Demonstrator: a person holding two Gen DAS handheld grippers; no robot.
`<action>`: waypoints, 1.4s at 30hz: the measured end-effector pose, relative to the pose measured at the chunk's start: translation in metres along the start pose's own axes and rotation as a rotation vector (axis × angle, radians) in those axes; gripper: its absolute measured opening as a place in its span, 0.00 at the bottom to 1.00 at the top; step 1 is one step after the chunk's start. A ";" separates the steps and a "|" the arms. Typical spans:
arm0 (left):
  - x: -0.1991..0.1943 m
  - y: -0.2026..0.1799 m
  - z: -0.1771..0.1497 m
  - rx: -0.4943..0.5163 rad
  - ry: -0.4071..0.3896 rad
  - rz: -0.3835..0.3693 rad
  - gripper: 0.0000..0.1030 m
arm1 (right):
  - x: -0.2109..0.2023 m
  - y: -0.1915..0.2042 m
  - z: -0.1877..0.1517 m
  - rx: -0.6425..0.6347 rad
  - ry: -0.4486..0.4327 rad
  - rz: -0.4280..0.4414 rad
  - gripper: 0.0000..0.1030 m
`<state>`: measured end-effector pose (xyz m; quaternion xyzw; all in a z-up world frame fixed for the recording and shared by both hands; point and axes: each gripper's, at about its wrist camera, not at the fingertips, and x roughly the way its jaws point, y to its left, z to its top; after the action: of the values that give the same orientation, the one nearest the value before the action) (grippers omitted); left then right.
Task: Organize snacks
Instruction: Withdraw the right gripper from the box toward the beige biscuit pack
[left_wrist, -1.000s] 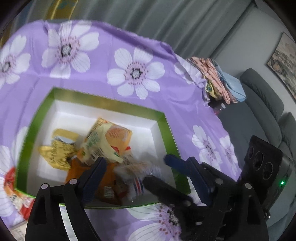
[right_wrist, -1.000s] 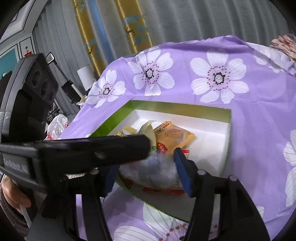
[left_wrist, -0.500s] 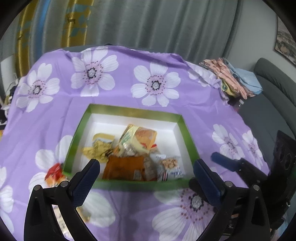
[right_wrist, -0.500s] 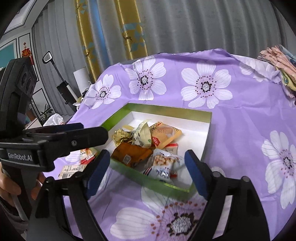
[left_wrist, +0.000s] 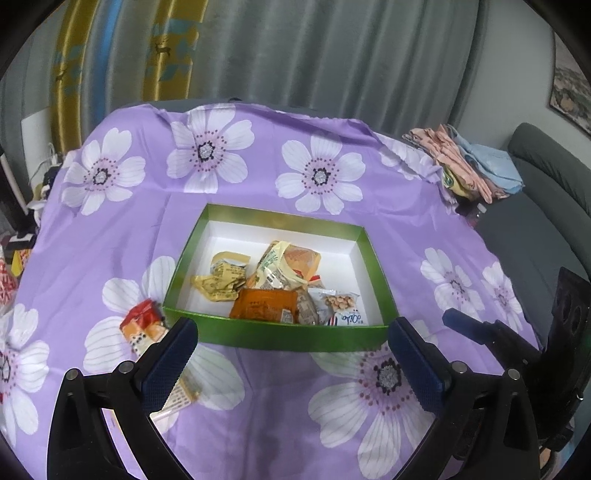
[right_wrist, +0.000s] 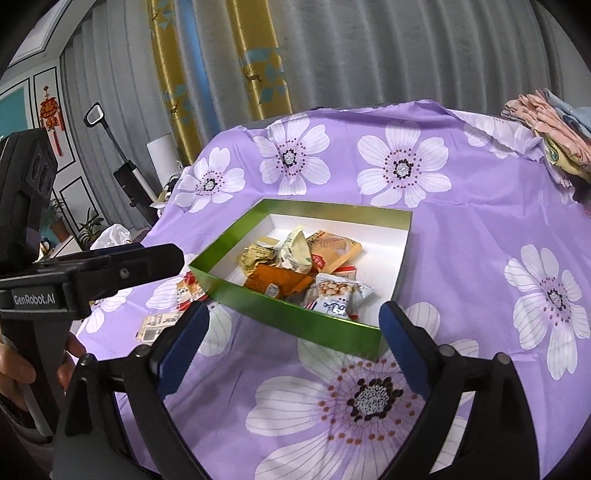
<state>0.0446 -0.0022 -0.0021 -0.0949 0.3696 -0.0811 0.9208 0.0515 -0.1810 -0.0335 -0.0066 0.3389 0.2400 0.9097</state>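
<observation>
Snacks (left_wrist: 273, 291): piled inside green box (left_wrist: 280, 338), mid-table.
Left of box: red packet (left_wrist: 142, 325) on purple floral cloth (left_wrist: 110, 229); gold curtain (right_wrist: 173, 74) behind.
Right of box: folded clothes (left_wrist: 469, 166), grey sofa (left_wrist: 535, 221).
Left gripper (left_wrist: 291, 362): wide, empty.
Right gripper (right_wrist: 293, 347): opening, empty.

A box (left_wrist: 280, 338) sits near the middle of the tabletop (left_wrist: 406, 229), with a heap of snack packets (left_wrist: 280, 288) inside, toward its near wall. Two more packets (left_wrist: 144, 326) lie on the tabletop just left of the box's near-left corner. Folded cloths (left_wrist: 469, 166) are piled at the far right edge.
</observation>
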 end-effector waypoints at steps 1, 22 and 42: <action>-0.002 0.001 -0.001 -0.002 -0.002 0.003 0.99 | -0.001 0.002 0.000 -0.003 0.002 0.003 0.92; -0.038 0.030 -0.024 -0.049 -0.017 0.037 0.99 | -0.001 0.045 -0.010 -0.075 0.043 0.044 1.00; -0.019 0.138 -0.076 -0.335 0.070 0.117 0.99 | 0.061 0.078 -0.045 -0.123 0.227 0.144 0.99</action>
<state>-0.0103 0.1271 -0.0759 -0.2223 0.4148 0.0321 0.8817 0.0293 -0.0934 -0.0944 -0.0653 0.4235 0.3226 0.8440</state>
